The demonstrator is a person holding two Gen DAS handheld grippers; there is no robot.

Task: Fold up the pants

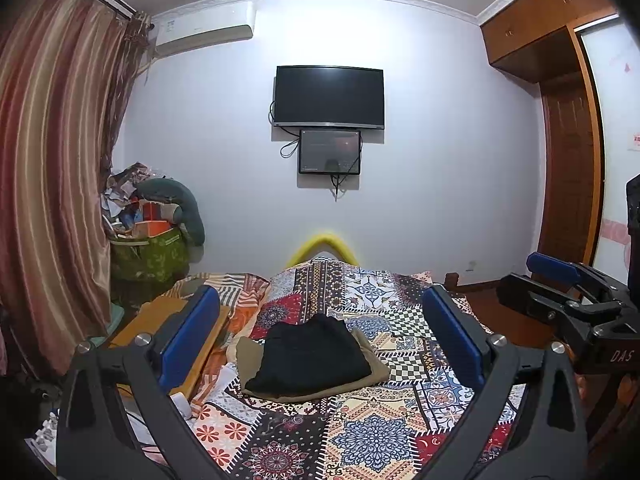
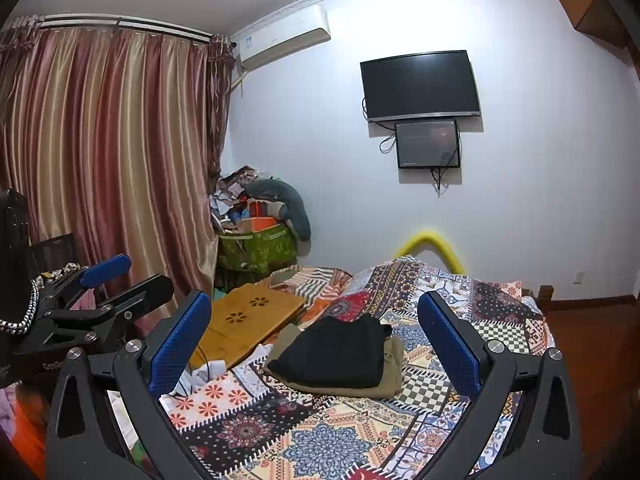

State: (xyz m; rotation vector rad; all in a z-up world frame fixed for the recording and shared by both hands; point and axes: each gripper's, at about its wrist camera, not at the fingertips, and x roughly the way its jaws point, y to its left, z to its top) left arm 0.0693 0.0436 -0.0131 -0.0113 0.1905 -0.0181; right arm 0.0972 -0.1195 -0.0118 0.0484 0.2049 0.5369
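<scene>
Patterned bedspread (image 1: 372,436): two folded pants, black (image 1: 312,356) atop tan (image 1: 374,360), tan mostly hidden; both grippers, left (image 1: 320,336) and right (image 2: 316,344), fingers apart, empty

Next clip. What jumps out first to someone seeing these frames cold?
The loud patchwork bedspread fills the lower half, with black pants folded on top of tan pants at its middle. Both grippers, left and right, hover with jaws wide open. A dark TV hangs on the far wall.
</scene>
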